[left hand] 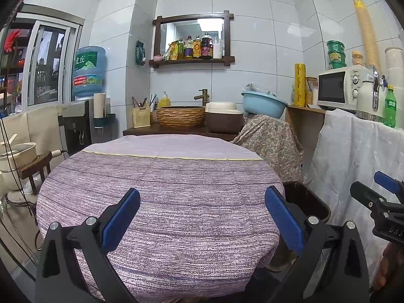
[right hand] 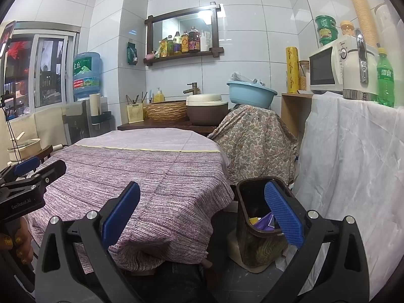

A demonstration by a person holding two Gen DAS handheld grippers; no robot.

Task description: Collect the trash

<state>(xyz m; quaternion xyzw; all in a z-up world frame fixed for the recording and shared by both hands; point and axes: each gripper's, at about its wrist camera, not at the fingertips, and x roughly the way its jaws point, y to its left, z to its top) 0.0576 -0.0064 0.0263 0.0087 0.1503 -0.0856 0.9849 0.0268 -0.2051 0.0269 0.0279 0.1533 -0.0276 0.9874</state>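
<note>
A dark brown trash bin (right hand: 255, 237) stands on the floor at the right of the round table (right hand: 141, 166), with yellow and purple wrappers (right hand: 262, 221) inside. In the left wrist view its rim (left hand: 306, 197) shows past the table's edge. My left gripper (left hand: 202, 217) is open and empty over the table's purple striped cloth (left hand: 164, 189). My right gripper (right hand: 202, 217) is open and empty, its right finger (right hand: 282, 214) over the bin's mouth. Each gripper shows at the edge of the other's view. No trash shows on the table.
A paisley-covered object (right hand: 255, 136) stands behind the bin. A white-draped counter (right hand: 353, 151) at the right carries a microwave (right hand: 325, 70), a kettle and a green bottle (right hand: 385, 78). A sink counter with a basket (left hand: 180, 117) and a pot stands behind the table. A water dispenser (left hand: 88, 75) is at the left.
</note>
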